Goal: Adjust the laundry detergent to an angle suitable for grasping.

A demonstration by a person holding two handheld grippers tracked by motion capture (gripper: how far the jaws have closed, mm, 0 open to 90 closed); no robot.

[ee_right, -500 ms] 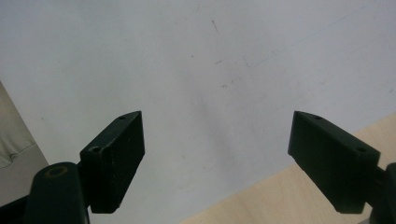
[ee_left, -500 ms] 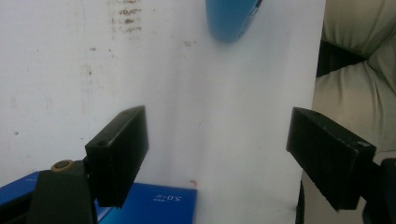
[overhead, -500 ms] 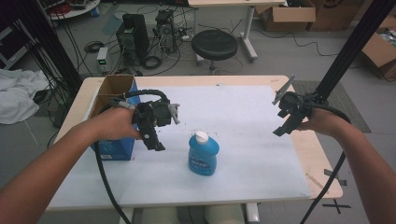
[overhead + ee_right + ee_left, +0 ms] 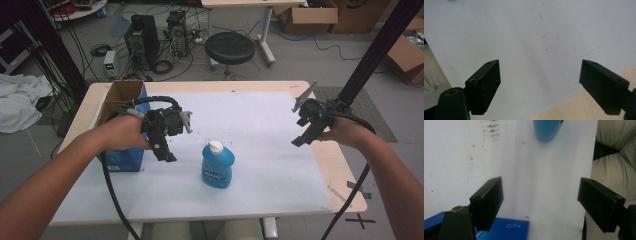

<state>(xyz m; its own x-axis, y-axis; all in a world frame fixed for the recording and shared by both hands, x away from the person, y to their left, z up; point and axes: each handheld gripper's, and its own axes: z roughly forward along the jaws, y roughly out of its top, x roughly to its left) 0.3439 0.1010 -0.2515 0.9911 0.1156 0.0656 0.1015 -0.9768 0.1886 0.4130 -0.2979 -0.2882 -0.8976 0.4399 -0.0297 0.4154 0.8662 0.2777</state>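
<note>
Beside blue bottle (image 4: 217,164), open cardboard box (image 4: 123,96).

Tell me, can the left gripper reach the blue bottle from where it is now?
Probably yes. The left gripper has its jaws open and empty, and bare table separates it from the blue bottle.

A blue plastic bottle with a white cap (image 4: 217,164) lies flat on the white table surface, slightly below the centre of the high view. Its white cap points toward the top of the frame; its rounded base points toward the bottom edge. A darker blue printed label covers the lower half of its upturned face; the wording is too small to read. Nothing touches it. In the left gripper view, one rounded blue end (image 4: 547,130) enters from the top edge, right of centre, resting on the white surface.
</note>
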